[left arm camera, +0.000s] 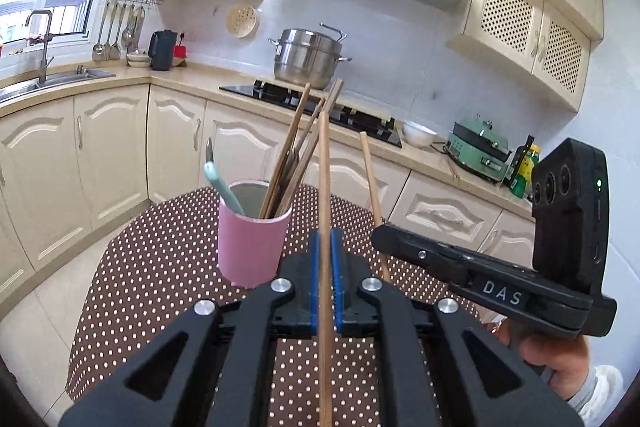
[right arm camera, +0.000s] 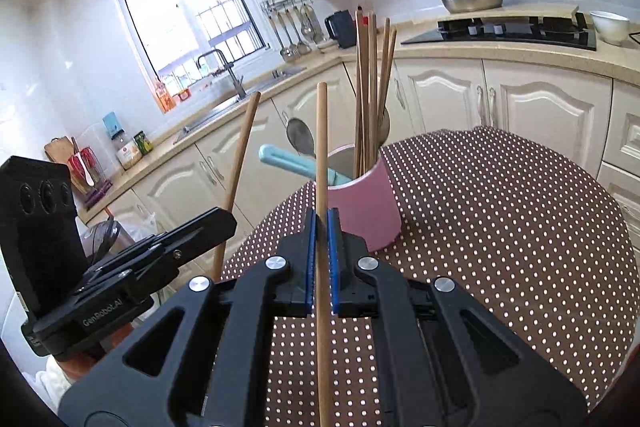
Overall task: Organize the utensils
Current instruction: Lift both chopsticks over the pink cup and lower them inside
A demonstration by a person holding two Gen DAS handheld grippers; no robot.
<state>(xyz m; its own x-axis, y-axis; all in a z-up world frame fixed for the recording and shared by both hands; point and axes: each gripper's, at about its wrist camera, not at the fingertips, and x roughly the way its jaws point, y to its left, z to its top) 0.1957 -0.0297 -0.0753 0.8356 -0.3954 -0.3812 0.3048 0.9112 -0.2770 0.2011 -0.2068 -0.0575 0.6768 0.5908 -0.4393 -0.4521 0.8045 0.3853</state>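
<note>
A pink cup [left arm camera: 250, 247] stands on the dotted table [left arm camera: 160, 267], holding several wooden chopsticks [left arm camera: 296, 143] and a teal-handled spoon [left arm camera: 222, 183]. My left gripper [left arm camera: 325, 239] is shut on a single wooden chopstick [left arm camera: 325, 187], just right of the cup. My right gripper [left arm camera: 400, 239] shows to its right, holding another chopstick [left arm camera: 370, 175]. In the right wrist view, my right gripper [right arm camera: 321, 223] is shut on a chopstick [right arm camera: 321, 155] before the cup [right arm camera: 366, 203]; the left gripper [right arm camera: 216, 227] with its chopstick [right arm camera: 240, 163] is at left.
Cream kitchen cabinets [left arm camera: 112, 155] and counter run behind the table. A steel pot [left arm camera: 306, 57] sits on the black hob [left arm camera: 320, 107], with a white bowl [left arm camera: 418, 133] and green appliance [left arm camera: 478, 147] to the right. A sink [left arm camera: 40, 83] lies far left.
</note>
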